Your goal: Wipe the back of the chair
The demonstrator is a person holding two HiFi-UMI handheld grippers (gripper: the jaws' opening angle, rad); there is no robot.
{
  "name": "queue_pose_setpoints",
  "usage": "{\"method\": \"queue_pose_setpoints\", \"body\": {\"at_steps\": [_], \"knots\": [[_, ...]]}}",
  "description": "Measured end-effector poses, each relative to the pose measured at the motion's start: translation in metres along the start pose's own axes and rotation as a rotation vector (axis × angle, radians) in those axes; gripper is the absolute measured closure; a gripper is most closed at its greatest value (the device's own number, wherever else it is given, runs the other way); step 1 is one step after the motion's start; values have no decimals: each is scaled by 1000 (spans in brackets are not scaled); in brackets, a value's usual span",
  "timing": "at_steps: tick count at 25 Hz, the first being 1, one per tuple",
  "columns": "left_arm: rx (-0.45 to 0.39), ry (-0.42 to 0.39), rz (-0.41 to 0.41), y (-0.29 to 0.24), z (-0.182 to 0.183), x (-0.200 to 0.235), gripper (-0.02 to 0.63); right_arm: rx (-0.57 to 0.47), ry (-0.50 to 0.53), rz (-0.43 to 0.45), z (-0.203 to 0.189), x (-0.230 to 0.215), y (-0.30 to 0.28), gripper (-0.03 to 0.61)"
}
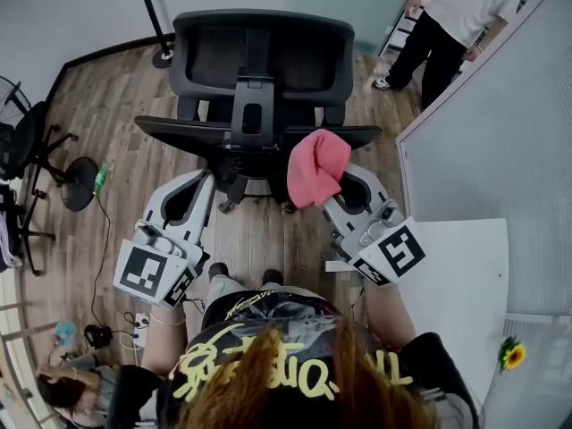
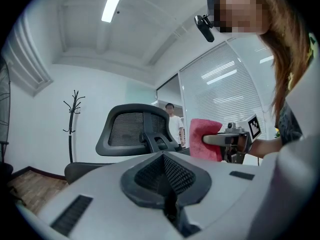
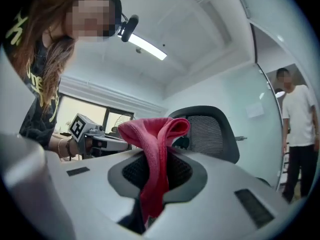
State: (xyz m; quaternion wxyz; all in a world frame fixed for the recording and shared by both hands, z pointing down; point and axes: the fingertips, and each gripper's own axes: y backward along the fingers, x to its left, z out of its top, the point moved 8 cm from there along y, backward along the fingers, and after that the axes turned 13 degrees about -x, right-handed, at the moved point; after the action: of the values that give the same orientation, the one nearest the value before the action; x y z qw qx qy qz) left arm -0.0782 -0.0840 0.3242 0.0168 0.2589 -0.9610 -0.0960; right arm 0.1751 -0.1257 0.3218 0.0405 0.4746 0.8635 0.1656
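A black office chair (image 1: 259, 56) with a mesh back stands in front of me, its back's rear side facing me. My right gripper (image 1: 344, 190) is shut on a pink cloth (image 1: 317, 166), which bunches above the jaws just short of the chair's lower back frame. In the right gripper view the cloth (image 3: 152, 154) hangs down between the jaws, with the chair back (image 3: 207, 131) beyond. My left gripper (image 1: 207, 181) is shut and holds nothing, low at the left by the chair's base. In the left gripper view the chair (image 2: 135, 131) is ahead and the cloth (image 2: 205, 136) is to the right.
A person (image 1: 451, 25) stands at the back right beside a glass partition (image 1: 500, 132). A white table (image 1: 465, 284) is at my right. A fan (image 1: 18, 137), a green bottle (image 1: 102, 177) and cables (image 1: 134, 324) are on the wooden floor at left. A coat rack (image 2: 72, 124) stands by the wall.
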Motion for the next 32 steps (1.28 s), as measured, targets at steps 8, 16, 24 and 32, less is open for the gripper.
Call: {"method": "queue_pose_setpoints", "body": {"at_steps": [8,16,24,32], "knots": [[-9,-3,5,-2,2,4,618,-23,-34,-66,0,-8,4,518],[-14,0,8,-3,1,5,618,-25,-19,-75,-1,-8,2,518],[-18,0,8,-2,1,5,618,5,37,-50,0,-2,1,518],[-19,-3,13,0,2,4,618,-8,30,-55,2,-2,2,518]]}}
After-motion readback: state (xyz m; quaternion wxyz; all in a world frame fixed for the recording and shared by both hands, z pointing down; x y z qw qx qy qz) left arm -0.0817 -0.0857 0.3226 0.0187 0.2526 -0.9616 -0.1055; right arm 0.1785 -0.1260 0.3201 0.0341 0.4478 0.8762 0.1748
